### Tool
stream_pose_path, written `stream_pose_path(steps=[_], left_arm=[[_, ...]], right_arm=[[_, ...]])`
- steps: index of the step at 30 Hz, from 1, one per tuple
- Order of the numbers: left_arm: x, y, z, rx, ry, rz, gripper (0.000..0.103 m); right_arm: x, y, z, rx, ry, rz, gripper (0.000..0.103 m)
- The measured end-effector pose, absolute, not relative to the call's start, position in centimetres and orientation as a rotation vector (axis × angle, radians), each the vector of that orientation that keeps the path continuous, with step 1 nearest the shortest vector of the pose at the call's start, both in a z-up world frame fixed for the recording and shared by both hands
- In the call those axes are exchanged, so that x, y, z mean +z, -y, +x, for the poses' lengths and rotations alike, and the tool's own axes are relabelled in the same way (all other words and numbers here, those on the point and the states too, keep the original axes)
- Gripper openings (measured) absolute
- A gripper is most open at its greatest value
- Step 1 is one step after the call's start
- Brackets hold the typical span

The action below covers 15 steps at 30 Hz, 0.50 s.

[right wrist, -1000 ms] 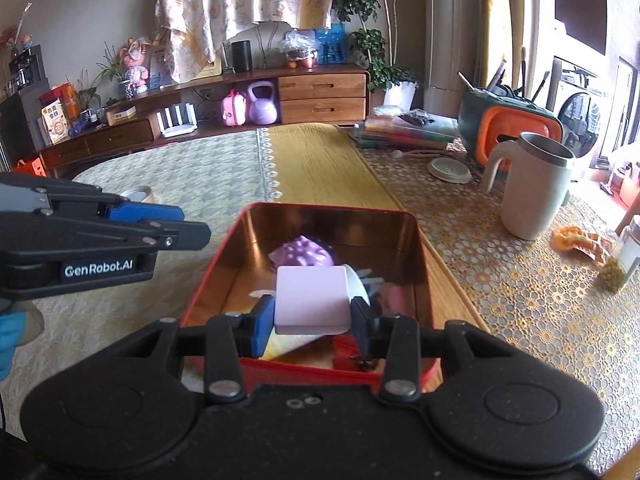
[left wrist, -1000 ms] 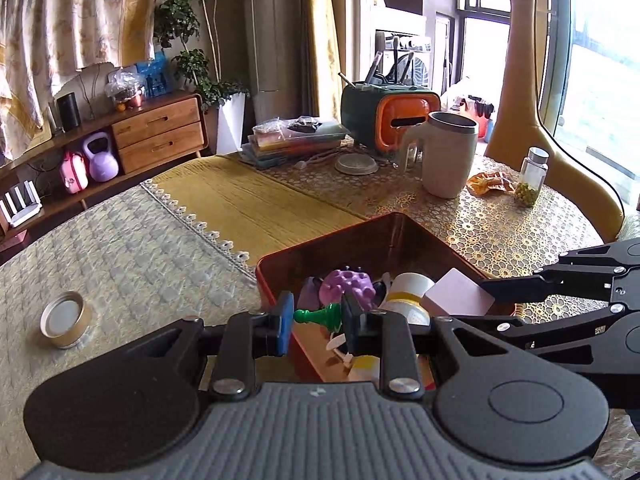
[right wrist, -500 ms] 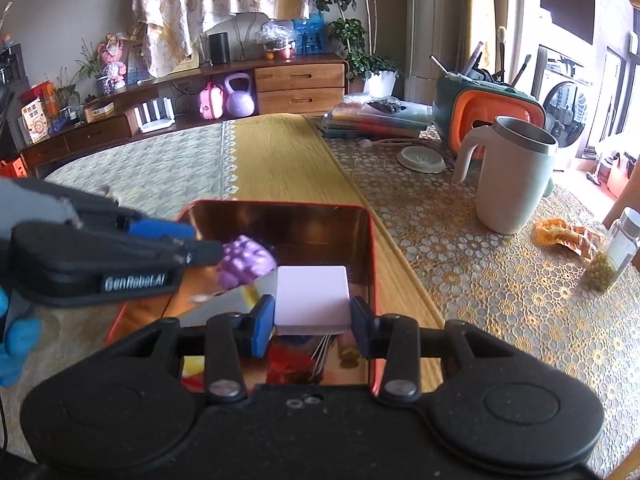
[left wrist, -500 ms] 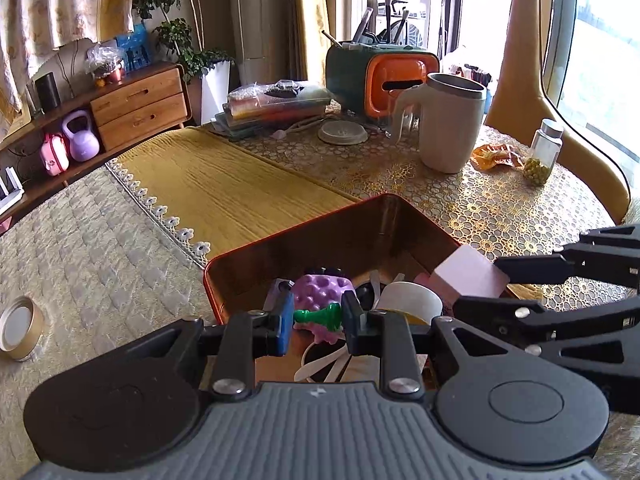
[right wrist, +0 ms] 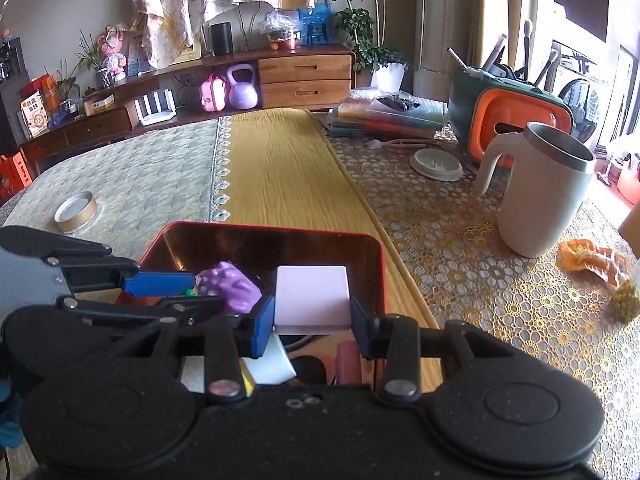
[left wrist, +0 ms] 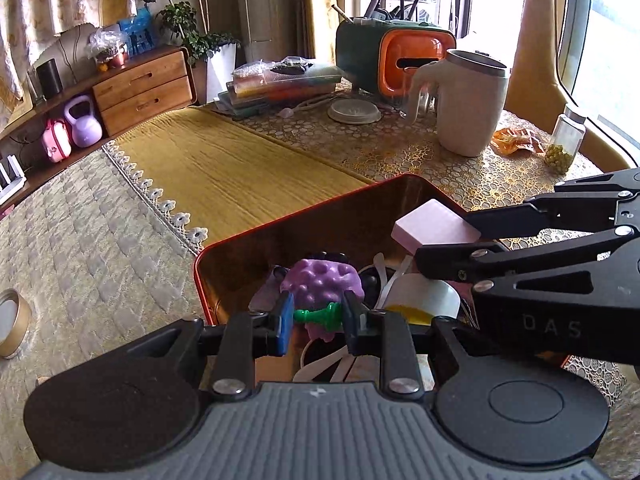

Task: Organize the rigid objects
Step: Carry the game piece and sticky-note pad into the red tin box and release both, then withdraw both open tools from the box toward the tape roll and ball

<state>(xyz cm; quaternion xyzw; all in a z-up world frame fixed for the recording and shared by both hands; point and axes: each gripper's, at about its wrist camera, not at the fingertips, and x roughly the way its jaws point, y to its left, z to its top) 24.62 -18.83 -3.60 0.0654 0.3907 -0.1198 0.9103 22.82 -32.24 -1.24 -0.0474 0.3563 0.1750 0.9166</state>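
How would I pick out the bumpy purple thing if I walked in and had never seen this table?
Find the red tin tray at the near end of the yellow runner. Among its jumble of small items lies the purple toy, just behind the left gripper. Its knobbly, berry-like surface is unique; the pink block beside it is flat and smooth.

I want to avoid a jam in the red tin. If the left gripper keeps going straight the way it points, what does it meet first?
Probably the purple bumpy toy, directly beyond the green piece that the left gripper holds, inside the red tin. Depth is uncertain.
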Motion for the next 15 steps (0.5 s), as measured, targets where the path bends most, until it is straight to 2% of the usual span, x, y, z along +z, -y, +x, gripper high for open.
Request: stream_pose_path(steps=[12, 15], left_arm=[[-3.71, 18.85, 24.35, -0.234, -0.819, 0.125, 0.025], [-3.44, 18.77, 23.86, -0.242, -0.814, 0.116, 0.025]], right_arm=[[-1.64, 32.78, 23.21, 0.336, -0.771, -0.061, 0.042], [-1.48, 32.98, 22.89, 0.33, -0.77, -0.056, 0.045]])
